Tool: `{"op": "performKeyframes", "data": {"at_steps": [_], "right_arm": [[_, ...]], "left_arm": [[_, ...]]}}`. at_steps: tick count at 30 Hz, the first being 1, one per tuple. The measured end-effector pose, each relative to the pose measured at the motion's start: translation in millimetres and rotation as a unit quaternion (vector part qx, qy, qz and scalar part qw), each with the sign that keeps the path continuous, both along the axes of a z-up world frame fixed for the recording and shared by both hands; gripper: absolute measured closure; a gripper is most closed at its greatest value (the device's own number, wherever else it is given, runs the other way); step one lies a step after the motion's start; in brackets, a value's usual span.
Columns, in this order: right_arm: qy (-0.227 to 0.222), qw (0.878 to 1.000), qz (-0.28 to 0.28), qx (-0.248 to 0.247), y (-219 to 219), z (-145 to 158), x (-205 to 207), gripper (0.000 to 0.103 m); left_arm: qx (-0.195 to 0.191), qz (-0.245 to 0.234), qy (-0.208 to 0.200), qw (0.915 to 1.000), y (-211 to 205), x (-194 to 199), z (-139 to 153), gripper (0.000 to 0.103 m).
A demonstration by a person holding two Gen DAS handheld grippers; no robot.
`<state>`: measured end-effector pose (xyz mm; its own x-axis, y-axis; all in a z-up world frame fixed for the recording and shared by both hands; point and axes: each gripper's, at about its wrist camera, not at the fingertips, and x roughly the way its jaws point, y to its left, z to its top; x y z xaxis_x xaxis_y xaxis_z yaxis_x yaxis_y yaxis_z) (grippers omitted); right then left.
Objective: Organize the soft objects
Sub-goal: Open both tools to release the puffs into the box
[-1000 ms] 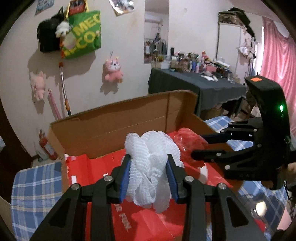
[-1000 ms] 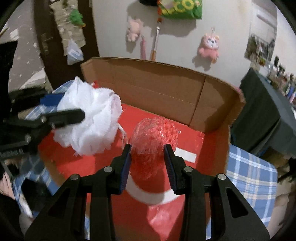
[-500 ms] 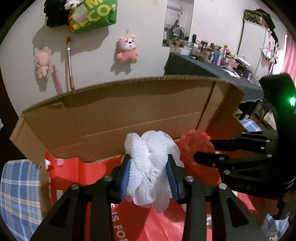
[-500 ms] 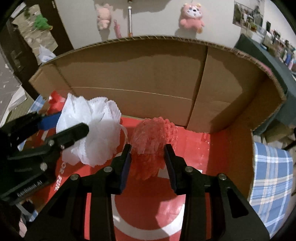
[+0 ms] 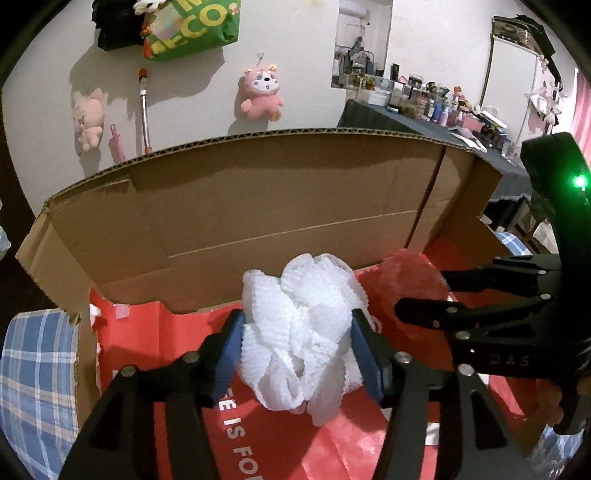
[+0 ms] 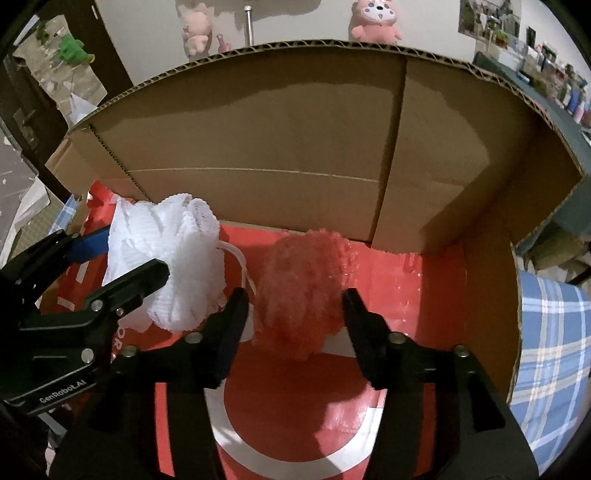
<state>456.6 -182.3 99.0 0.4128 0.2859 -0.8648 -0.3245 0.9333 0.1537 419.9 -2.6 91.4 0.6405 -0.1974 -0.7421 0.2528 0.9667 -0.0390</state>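
Observation:
My left gripper [image 5: 297, 339] is shut on a white mesh bath pouf [image 5: 299, 332], held low inside the cardboard box [image 5: 258, 206] over its red lining. The pouf also shows in the right wrist view [image 6: 166, 266], with the left gripper [image 6: 110, 266] around it. My right gripper [image 6: 291, 306] stands open, its fingers apart from a red mesh pouf [image 6: 299, 291] that sits between them on the red box floor. In the left wrist view the right gripper [image 5: 424, 291] is at the right, next to the red pouf [image 5: 410, 273].
The box's tall back flap [image 6: 295, 122] rises close ahead, and its right wall [image 6: 487, 302] stands beside the right gripper. Blue plaid cloth [image 6: 554, 332] lies around the box. Plush toys [image 5: 260, 92] and a green bag [image 5: 195, 29] hang on the far wall.
My right gripper's jaws have spread and let go of the red pouf, which now rests on the box floor. Both grippers have moved deeper and lower into the box. The left still grips the white pouf.

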Motion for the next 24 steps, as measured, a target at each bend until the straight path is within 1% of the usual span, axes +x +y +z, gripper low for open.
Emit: {"op": "performKeyframes", "data": {"at_steps": [2,4,6,7,8,9,11,14,15,18,20,21,23,24], "right_arm": [[0.004,1.000,-0.003,0.004,-4,-1,0,0.050],[0.004,1.000,-0.007,0.004,-6,0,-1,0.049],[0.008,1.000,-0.009,0.001,-8,0,0,0.049],[0.008,1.000,-0.010,-0.002,-9,0,0,0.048],[0.008,1.000,-0.010,-0.003,-8,1,0,0.043],[0.007,1.000,-0.010,-0.006,-6,1,1,0.040],[0.007,1.000,-0.013,-0.013,-7,1,0,0.039],[0.004,1.000,-0.018,-0.009,-12,5,-5,0.039],[0.002,1.000,-0.019,-0.007,-14,8,-7,0.039],[-0.008,1.000,-0.024,-0.003,-18,18,-15,0.039],[-0.018,1.000,-0.025,0.000,-22,26,-22,0.039],[-0.026,0.999,-0.025,0.001,-24,33,-27,0.038],[-0.041,0.999,-0.025,0.007,-26,45,-38,0.030],[-0.047,0.999,-0.025,0.010,-28,53,-45,0.029]], "left_arm": [[0.003,0.003,-0.002,1.0000,1,-1,1,0.039],[0.005,0.005,-0.004,1.0000,3,-2,2,0.032],[0.006,0.008,-0.007,0.9999,7,-3,3,0.028],[0.007,0.010,-0.007,0.9999,7,-4,4,0.027],[0.008,0.011,-0.007,0.9999,7,-4,4,0.027],[0.009,0.013,-0.005,0.9999,8,-5,5,0.025],[0.011,0.017,-0.005,0.9998,8,-7,6,0.023],[0.013,0.021,-0.012,0.9996,9,-12,11,0.019],[0.013,0.024,-0.014,0.9995,10,-14,14,0.016],[0.008,0.030,-0.023,0.9993,13,-24,25,0.014],[0.001,0.035,-0.031,0.9989,15,-33,34,0.011],[-0.005,0.037,-0.039,0.9985,17,-40,40,0.009],[-0.012,0.039,-0.055,0.9977,20,-54,52,0.006],[-0.015,0.040,-0.062,0.9972,20,-60,58,0.005]]}}
